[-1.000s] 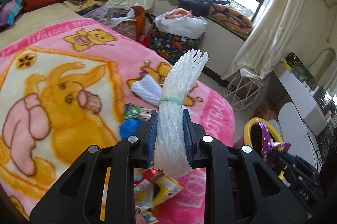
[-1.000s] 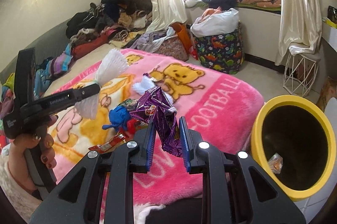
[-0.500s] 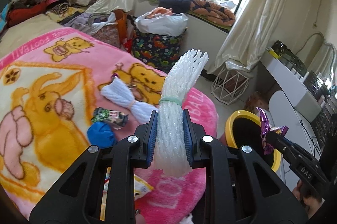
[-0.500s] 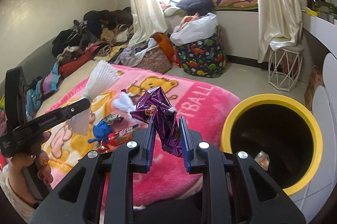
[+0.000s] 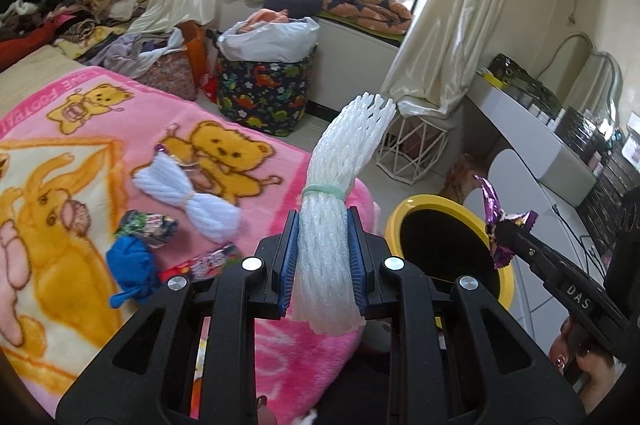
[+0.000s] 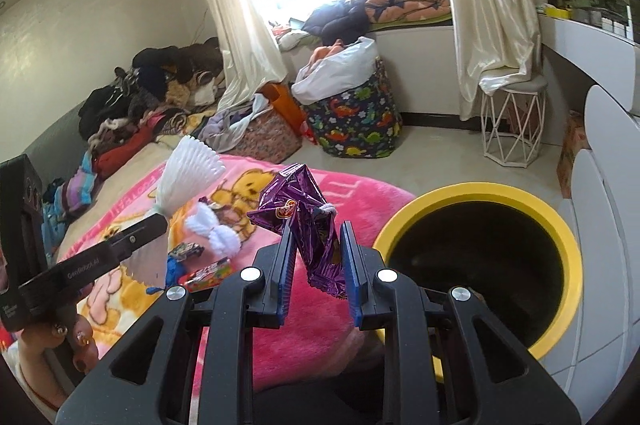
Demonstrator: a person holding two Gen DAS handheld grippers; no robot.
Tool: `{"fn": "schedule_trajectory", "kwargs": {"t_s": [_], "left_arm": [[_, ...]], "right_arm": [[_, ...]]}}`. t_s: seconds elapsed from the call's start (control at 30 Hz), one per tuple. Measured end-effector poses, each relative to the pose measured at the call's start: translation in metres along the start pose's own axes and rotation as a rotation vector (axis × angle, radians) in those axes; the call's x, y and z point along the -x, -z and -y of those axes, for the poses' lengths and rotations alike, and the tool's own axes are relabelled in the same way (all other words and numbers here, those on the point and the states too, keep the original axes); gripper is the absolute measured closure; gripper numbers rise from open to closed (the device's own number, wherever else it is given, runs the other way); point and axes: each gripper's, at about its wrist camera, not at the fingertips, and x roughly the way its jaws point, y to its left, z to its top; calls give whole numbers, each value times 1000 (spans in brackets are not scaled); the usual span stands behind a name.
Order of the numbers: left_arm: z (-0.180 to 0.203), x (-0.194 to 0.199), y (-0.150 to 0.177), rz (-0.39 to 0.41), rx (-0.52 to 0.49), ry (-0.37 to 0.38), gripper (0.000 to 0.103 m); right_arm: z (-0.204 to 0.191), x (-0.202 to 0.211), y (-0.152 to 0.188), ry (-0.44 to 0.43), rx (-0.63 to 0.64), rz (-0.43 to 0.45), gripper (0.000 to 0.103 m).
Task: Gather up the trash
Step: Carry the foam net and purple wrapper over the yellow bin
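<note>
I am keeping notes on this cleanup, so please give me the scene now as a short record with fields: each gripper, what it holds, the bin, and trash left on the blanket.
left gripper: shut on white foam net
right gripper: shut on purple wrapper
bin: yellow-rimmed bin on floor beside bed
left on pink blanket: second foam net, blue wad, colourful wrappers

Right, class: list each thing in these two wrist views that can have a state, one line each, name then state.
left gripper: shut on the white foam net
right gripper: shut on the purple wrapper
yellow bin: upright, open-topped
second foam net: lying on the pink blanket
blue scrap: lying on the blanket
curtains: drawn aside
</note>
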Motion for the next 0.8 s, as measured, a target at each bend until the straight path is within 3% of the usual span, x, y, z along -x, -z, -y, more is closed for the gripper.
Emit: {"fn": "schedule_trajectory", "kwargs": {"t_s": [0.8], "left_arm": [[89,-41,2,-56,-157,105,86]], "right_arm": [[90,26,-4,110,-190,69,82]]}}
